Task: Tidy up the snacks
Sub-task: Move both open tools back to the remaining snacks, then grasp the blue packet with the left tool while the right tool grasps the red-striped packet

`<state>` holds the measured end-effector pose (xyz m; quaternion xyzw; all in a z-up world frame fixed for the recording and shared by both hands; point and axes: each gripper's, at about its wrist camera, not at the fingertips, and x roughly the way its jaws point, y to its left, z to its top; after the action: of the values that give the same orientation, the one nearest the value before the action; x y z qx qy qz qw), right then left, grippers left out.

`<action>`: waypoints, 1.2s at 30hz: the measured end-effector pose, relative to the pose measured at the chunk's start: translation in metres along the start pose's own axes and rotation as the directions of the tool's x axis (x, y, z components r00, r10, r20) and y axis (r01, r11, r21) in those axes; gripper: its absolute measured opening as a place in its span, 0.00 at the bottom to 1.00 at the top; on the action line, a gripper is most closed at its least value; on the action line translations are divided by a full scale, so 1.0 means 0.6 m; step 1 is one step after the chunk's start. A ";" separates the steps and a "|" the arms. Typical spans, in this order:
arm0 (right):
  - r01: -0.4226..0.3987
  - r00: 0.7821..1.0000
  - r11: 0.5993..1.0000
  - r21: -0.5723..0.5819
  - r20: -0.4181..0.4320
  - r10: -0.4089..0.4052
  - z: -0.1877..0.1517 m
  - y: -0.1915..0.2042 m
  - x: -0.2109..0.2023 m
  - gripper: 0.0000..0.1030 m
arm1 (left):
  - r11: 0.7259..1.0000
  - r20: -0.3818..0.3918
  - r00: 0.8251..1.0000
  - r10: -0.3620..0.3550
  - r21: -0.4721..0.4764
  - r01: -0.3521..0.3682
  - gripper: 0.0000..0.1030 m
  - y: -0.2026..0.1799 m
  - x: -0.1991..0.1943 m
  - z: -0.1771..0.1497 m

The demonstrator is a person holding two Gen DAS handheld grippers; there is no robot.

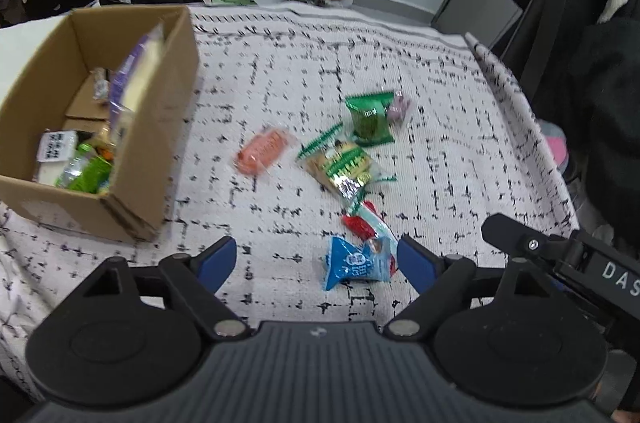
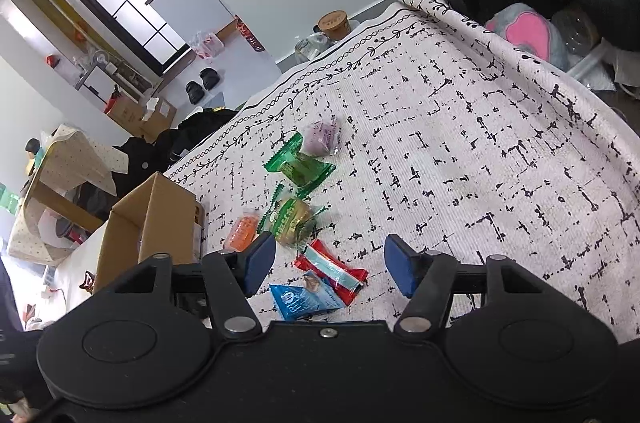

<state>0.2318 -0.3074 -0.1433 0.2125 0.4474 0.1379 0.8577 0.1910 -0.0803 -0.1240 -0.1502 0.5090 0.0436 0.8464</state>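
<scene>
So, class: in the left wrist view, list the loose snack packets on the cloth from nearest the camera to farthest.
Blue packet → red-and-pale-blue packet → green-and-gold packet → green packet → purple packet.

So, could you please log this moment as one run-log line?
left gripper: open, empty | right gripper: open, empty | cardboard box: partly filled | six snack packets loose on cloth | nearest: blue packet

White black-flecked cloth [image 1: 400, 71], brown box [image 1: 156, 127]

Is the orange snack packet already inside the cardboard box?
No. The orange packet lies on the cloth, apart from the box, among the other loose snacks.
</scene>
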 end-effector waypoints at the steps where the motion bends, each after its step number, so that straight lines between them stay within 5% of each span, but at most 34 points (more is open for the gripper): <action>1: 0.001 1.000 1.000 0.002 -0.002 -0.001 0.000 -0.003 0.003 0.59 | 1.000 -0.011 1.000 -0.001 0.002 0.001 0.82 -0.005 0.010 -0.001; 17: -0.034 0.995 0.995 0.093 -0.091 0.042 0.005 -0.048 0.070 0.56 | 1.000 -0.126 0.992 0.006 0.011 -0.005 0.52 -0.028 0.132 -0.011; 21: -0.036 0.993 0.997 0.075 -0.112 0.044 0.006 -0.042 0.091 0.55 | 1.000 -0.118 0.993 0.006 0.023 -0.004 0.32 -0.024 0.138 -0.007; 36: 0.000 0.987 0.995 -0.103 -0.163 -0.017 -0.008 0.017 0.149 0.53 | 0.998 -0.097 0.994 0.042 -0.045 -0.046 0.28 0.046 0.098 0.025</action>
<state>0.2779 -0.2592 -0.2041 0.1544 0.5094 0.1738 0.8286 0.2253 -0.0541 -0.1746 -0.1610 0.5509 0.0671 0.8161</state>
